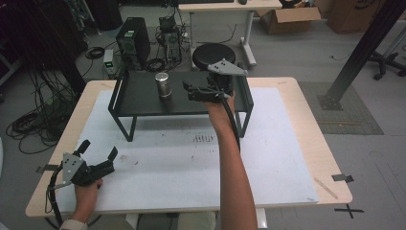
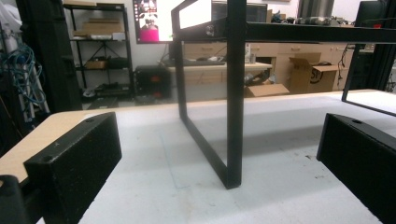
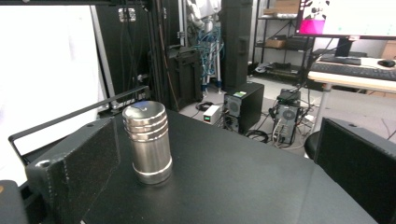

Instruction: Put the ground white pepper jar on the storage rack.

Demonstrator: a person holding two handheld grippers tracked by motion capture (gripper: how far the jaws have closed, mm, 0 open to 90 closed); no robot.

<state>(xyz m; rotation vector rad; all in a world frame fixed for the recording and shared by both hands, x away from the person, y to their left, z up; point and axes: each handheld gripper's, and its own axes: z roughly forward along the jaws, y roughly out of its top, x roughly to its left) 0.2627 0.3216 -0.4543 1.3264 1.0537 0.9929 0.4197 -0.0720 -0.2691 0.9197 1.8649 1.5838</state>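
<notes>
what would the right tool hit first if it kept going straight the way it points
Probably the metal cylinder standing on the black shelf. The right tool is open and points toward it, though the cylinder sits near its left jaw, so it might brush that jaw rather than pass between.

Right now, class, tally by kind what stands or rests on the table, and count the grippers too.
Metal cylinder: 1
Black shelf stand: 1
Grippers: 2, left gripper and right gripper
Total: 4
</notes>
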